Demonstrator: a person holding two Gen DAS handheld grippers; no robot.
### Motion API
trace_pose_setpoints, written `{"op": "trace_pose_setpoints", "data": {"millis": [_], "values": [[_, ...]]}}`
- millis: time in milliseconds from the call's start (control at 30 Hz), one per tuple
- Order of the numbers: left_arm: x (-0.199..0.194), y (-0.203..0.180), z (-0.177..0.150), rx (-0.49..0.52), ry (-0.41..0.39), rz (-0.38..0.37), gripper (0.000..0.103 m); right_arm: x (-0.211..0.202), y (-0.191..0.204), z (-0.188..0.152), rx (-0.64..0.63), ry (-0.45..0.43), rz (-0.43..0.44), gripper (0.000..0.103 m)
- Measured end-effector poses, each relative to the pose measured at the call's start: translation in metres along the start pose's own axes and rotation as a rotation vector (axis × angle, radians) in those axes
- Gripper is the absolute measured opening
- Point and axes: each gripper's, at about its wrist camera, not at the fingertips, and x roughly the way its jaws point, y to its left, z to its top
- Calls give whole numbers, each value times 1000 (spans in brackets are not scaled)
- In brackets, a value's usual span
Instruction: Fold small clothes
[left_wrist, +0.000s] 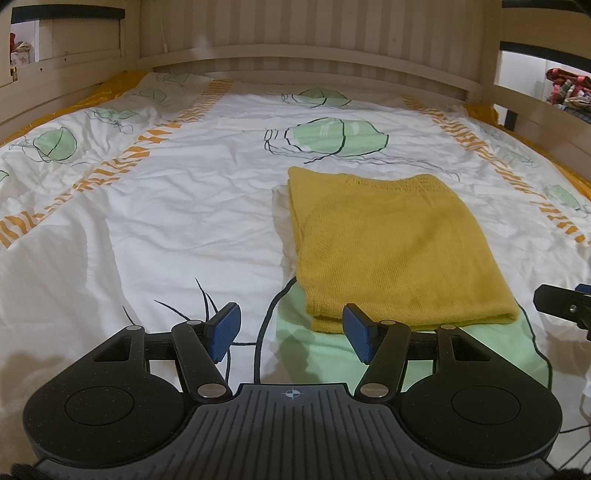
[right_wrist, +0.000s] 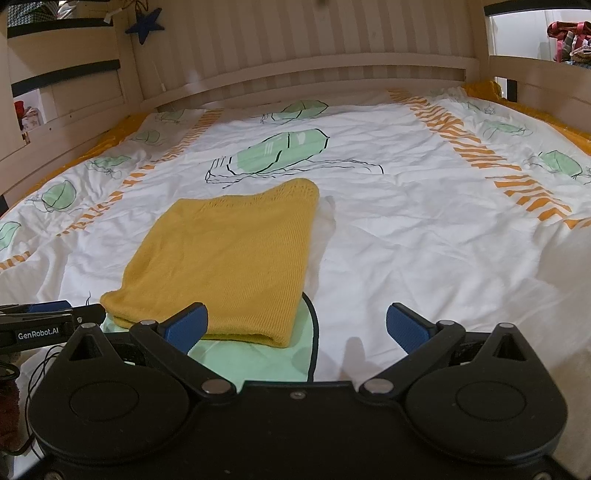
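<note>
Two grippers hover over the near edge of the bed, both with jaws apart and nothing between them: the left gripper (left_wrist: 291, 334) and the right gripper (right_wrist: 297, 328). One yellow knitted garment (left_wrist: 395, 243) lies folded into a neat rectangle on the duvet (left_wrist: 155, 229), near the bed's near edge, its folded end just beyond the blue pads (left_wrist: 223, 332). By my judgement the fold looks finished. The risk now is a pad catching the loose knit, which would drag the layers open, or a grip on only the top layer. The duvet is white, wrinkled and soft, printed with green leaves and orange stripes, and framed by a pale wooden headboard (right_wrist: 295, 66).
</note>
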Motion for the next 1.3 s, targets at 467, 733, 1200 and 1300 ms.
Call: {"op": "trace_pose_setpoints", "data": {"millis": [467,733,1200,1300], "values": [[1,-2,-3,5,5,-7,59,0,-1,1,2,8,4,102],[2,-2,-2,6,6,-9,59,0,-1,1,3,9,5,102],[-2,-4,-1,12,-12,-10,59,1,-1,1,2,10,5,102],[-2,-4,0,13,-14,-10,59,1,-1,2,3,10,5,102]]}}
